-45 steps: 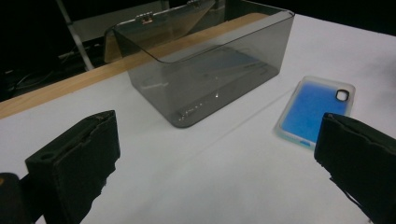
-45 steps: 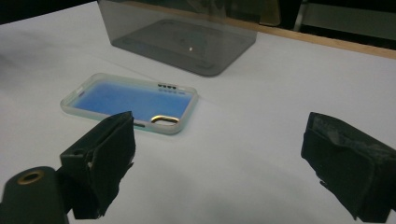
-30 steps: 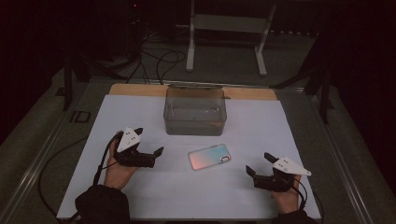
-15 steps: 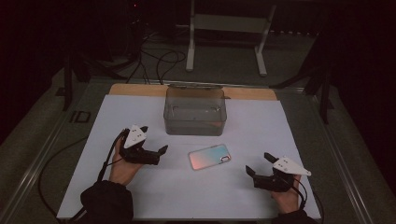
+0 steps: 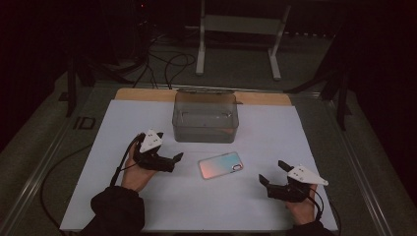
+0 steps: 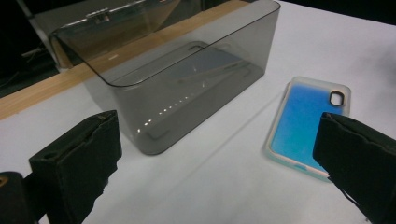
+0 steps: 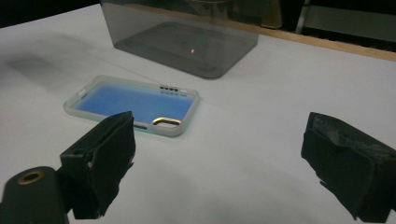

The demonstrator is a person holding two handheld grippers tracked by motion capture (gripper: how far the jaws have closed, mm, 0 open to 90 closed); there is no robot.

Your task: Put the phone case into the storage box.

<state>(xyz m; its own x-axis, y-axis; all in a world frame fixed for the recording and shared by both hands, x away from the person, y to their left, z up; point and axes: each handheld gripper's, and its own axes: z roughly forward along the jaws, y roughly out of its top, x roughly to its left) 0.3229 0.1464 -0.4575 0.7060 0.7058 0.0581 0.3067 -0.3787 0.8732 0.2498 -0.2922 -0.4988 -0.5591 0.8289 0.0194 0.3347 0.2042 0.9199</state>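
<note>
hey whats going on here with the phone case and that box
A person sits at a white-topped table with a two-jaw gripper in each hand. A phone case lies flat on the table, just in front of a smoky transparent box that stands open. The left gripper points toward the case with its jaws open, close to it but not touching. The right gripper sits off to the other side, also open and holding nothing. Nothing has been picked up yet.

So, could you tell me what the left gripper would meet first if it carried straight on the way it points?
Probably the phone case: the open left gripper aims right across the white sheet, passing just in front of the smoky box.
</note>
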